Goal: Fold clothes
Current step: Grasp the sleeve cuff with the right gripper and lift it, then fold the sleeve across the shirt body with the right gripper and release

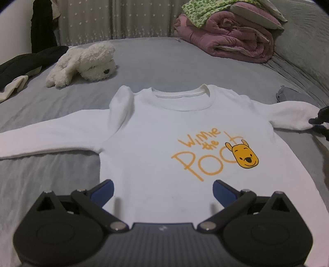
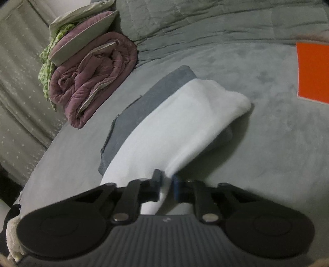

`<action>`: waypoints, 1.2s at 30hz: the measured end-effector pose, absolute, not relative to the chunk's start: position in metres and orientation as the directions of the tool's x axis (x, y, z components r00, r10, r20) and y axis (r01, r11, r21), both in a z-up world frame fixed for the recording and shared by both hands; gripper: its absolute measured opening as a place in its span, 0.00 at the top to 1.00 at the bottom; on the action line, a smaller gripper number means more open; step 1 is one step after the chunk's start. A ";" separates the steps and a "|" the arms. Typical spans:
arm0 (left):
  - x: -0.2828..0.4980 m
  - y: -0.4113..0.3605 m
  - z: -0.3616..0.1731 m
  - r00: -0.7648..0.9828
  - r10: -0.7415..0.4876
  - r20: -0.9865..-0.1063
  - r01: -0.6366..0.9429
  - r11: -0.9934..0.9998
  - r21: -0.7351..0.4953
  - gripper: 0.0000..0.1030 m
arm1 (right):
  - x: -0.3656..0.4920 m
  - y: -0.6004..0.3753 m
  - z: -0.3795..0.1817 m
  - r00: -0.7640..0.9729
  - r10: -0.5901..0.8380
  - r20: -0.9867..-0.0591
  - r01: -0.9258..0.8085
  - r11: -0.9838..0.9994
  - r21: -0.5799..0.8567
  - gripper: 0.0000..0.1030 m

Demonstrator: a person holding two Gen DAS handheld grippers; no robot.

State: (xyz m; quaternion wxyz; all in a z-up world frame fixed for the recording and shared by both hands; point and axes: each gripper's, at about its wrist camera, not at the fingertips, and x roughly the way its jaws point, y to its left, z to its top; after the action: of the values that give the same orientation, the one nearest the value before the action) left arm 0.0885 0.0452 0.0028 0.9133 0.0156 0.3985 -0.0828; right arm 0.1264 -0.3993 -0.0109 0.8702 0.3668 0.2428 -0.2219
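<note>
White sweatshirt point(image 1: 164, 131) lies spread on grey bed point(image 1: 160, 61) before starred curtain point(image 1: 115, 18).

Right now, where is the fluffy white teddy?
In the left wrist view the white teddy lies on the grey bed, far left, beyond the white shirt and beside black clothes.

A white plush dog point(image 1: 82, 63) lies on the grey bed point(image 1: 154, 61) at ten o'clock. A rolled mauve quilt point(image 1: 230, 41) (green cloth point(image 1: 195, 12) on top) sits at one o'clock. Dark clothes point(image 1: 24, 61) lie at nine, an orange sheet point(image 2: 313, 71) at two.
</note>
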 end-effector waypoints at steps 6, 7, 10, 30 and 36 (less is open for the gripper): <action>0.088 0.046 0.004 0.670 -0.140 -0.729 0.163 0.986 -0.040 0.00 | 0.129 -0.392 0.002 0.795 -0.240 -0.557 0.547 0.681 0.487 0.93; 0.088 0.046 0.004 0.671 -0.140 -0.729 0.162 0.986 -0.040 0.00 | 0.129 -0.390 0.005 0.797 -0.248 -0.550 0.544 0.689 0.478 0.93; 0.089 0.047 0.005 0.672 -0.141 -0.727 0.159 0.986 -0.043 0.00 | 0.129 -0.379 0.017 0.811 -0.274 -0.517 0.527 0.727 0.441 0.93; 0.089 0.050 0.006 0.663 -0.145 -0.735 0.159 0.986 -0.051 0.00 | 0.150 -0.229 0.093 0.943 -0.175 -0.284 0.195 0.980 0.044 0.93; 0.089 0.052 0.007 0.666 -0.144 -0.732 0.154 0.987 -0.054 0.00 | 0.163 -0.182 0.090 0.950 -0.116 -0.291 0.101 0.993 -0.066 0.93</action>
State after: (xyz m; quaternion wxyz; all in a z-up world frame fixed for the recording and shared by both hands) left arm 0.0892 0.0519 0.0066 0.9127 0.0063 0.4003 -0.0816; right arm 0.1627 -0.1818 0.0901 0.9870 -0.0252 0.1489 -0.0552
